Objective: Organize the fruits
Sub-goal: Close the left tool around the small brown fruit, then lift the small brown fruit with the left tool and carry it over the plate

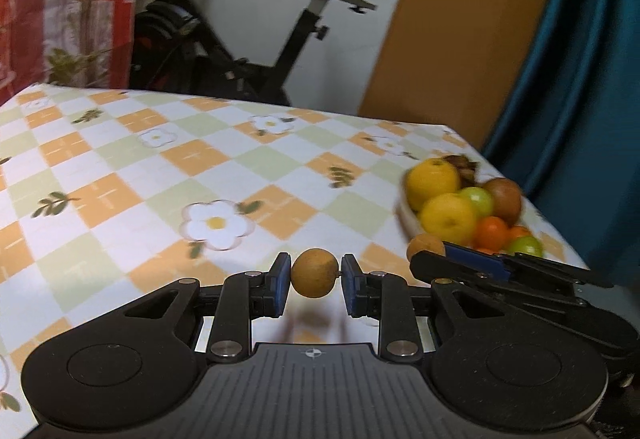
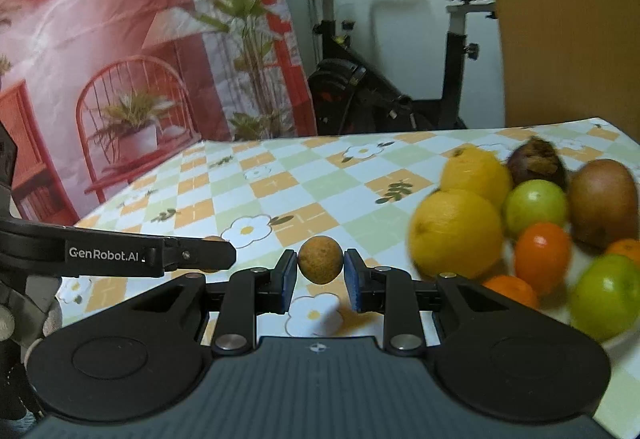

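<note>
Matt, rough-skinned brown fruit point(image 1: 314, 278); glossy checked tablecloth point(image 1: 132, 167); matt black plastic left tool point(image 1: 314, 281).

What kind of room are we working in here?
Probably a room in a home: an exercise bike stands behind a table with a flowered checked tablecloth, and a printed backdrop hangs to one side. A plate of fruit sits on the table.
</note>
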Motion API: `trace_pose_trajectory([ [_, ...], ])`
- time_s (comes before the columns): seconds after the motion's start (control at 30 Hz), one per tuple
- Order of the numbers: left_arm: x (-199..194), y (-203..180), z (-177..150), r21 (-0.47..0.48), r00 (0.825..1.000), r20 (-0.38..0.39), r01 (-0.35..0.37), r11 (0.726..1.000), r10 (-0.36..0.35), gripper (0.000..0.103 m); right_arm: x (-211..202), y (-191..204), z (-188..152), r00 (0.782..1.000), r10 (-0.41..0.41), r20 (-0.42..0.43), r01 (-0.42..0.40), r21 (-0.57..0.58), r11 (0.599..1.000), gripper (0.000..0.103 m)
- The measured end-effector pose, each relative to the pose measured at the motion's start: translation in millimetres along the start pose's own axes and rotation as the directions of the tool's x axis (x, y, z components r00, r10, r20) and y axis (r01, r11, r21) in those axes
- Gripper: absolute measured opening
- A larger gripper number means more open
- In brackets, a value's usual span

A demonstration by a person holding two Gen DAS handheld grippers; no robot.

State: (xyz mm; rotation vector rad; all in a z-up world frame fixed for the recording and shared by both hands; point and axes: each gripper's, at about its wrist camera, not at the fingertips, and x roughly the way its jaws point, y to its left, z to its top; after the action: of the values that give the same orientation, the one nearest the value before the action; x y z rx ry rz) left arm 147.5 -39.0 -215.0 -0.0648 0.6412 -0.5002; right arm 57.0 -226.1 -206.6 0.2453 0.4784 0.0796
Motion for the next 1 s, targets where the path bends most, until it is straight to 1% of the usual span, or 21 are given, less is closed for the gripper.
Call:
trace_pose_trajectory([
  [0.13, -1, -27, 4, 0.072, 0.999, 0.004, 0.044, 0.996, -0.044, 0.029, -22, -6, -2, 0.999, -0.022, 0.049, 0.023, -0.012, 1.000, 0.028],
  [0.23, 1, -44, 9, 0.111, 0.997, 0.003, 0.075, 0.991, -0.076, 0.029, -32, -17, -2, 0.996, -0.041, 0.077, 0.041, 0.005, 0.999, 0.028],
  [0.37, 11, -61, 15, 0.104, 0.993, -0.019, 0.117, 0.988, -0.116, 0.029, -47, -39, -2, 0.989, -0.086, 0.118, 0.079, 0.061, 0.995, 0.028],
  [0.47, 22, -74, 18, 0.108, 0.990, -0.037, 0.142, 0.984, -0.138, 0.029, -59, -56, -1, 0.979, -0.126, 0.158, 0.111, 0.099, 0.989, 0.028],
  [0.6, 33, -93, 18, 0.162, 0.988, -0.042, 0.154, 0.975, -0.149, 0.029, -70, -81, 0, 0.962, -0.193, 0.193, 0.163, 0.162, 0.973, 0.028],
  [0.7, 41, -109, 18, 0.225, 0.988, -0.038, 0.155, 0.962, -0.150, 0.029, -74, -97, 1, 0.953, -0.216, 0.214, 0.170, 0.215, 0.962, 0.028],
  [0.87, 54, -127, 19, 0.272, 0.988, -0.034, 0.156, 0.950, -0.152, 0.029, -71, -113, 3, 0.946, -0.237, 0.220, 0.179, 0.253, 0.951, 0.028],
  [1.0, 58, -133, 18, 0.308, 0.990, -0.027, 0.141, 0.941, -0.140, 0.029, -67, -119, 5, 0.946, -0.240, 0.216, 0.184, 0.250, 0.951, 0.028],
])
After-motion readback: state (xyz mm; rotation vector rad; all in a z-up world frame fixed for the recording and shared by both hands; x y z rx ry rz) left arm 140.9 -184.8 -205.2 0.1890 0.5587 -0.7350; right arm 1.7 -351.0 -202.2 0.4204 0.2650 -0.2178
